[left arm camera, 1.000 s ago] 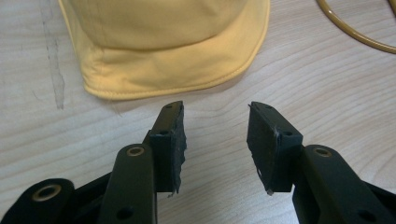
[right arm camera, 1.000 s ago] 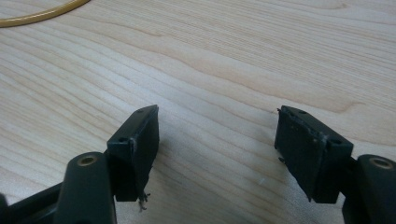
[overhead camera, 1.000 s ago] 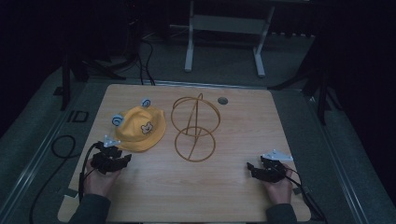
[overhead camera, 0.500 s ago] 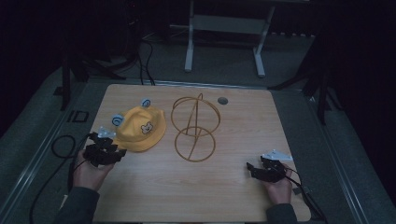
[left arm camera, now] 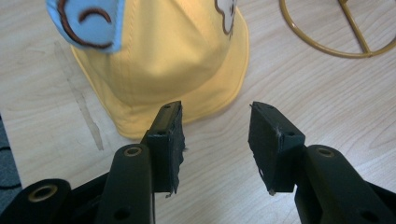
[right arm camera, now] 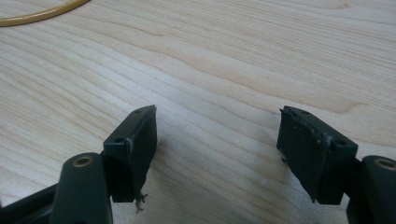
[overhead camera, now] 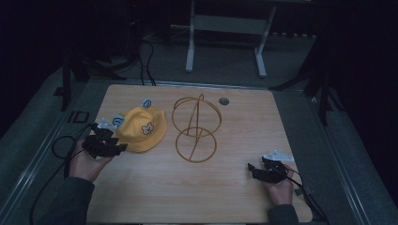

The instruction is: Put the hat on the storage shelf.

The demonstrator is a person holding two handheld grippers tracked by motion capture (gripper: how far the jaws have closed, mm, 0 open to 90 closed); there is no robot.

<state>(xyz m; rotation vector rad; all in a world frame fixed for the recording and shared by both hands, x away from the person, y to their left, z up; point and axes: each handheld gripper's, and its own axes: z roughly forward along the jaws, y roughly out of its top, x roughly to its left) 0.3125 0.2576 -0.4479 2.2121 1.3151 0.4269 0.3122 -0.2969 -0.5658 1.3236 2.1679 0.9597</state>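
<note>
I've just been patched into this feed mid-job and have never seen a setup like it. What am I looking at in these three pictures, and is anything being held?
There is no robot arm here. A person stands at a light wooden table and holds a black two-jaw hand tool in each hand.

The high view looks down from above the person: the left tool is at the left, the right tool at the right. The other two pictures come from cameras riding on each tool, looking along its own jaws.

On the table lie a yellow fabric child's hat with blue ears and a bear patch and a gold wire stand made of rings. Farther back there is a small round grey fitting.

Nothing is held. The left tool is open, its jaws having just widened, right at the hat's brim. The right tool is open over bare wood.
</note>
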